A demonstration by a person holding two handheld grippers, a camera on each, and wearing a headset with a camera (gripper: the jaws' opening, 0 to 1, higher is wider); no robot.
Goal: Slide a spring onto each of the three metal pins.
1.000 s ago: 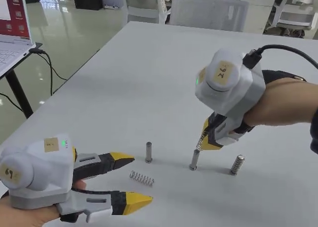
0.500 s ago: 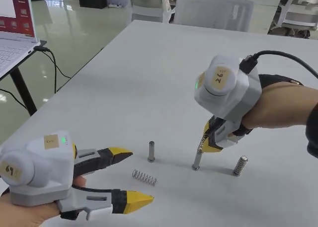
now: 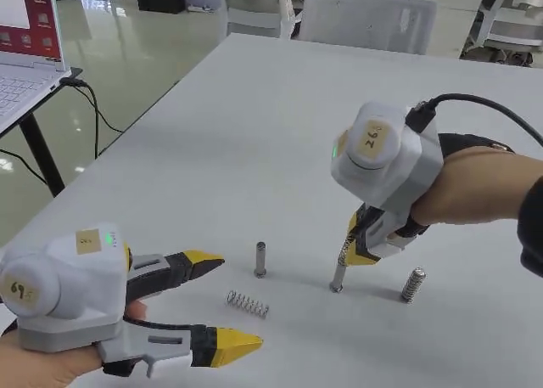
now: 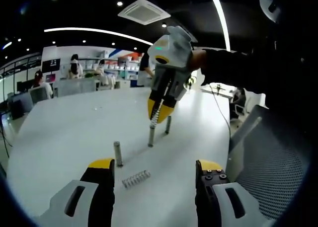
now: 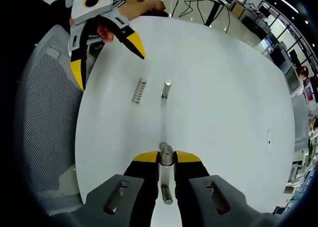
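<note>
Spring (image 3: 247, 303) lies loose; seemingly well inside table edge (image 3: 131, 126).

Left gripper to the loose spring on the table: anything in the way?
Nothing visible. The loose spring lies on bare tabletop just ahead of the open left gripper; the bare pin stands just past it, and the right gripper is off at the middle pin.

White workbench (image 3: 254, 108) sat in a bright open office, glossy pale floor (image 3: 127, 40) off to the left, a laptop (image 3: 30, 23) on a black stand with cables (image 3: 92, 116) dangling. Grey chair (image 3: 365, 23) was parked at the far end, and overhead ran strip lights (image 4: 99, 32) plus a square ceiling vent (image 4: 143, 12)
</note>
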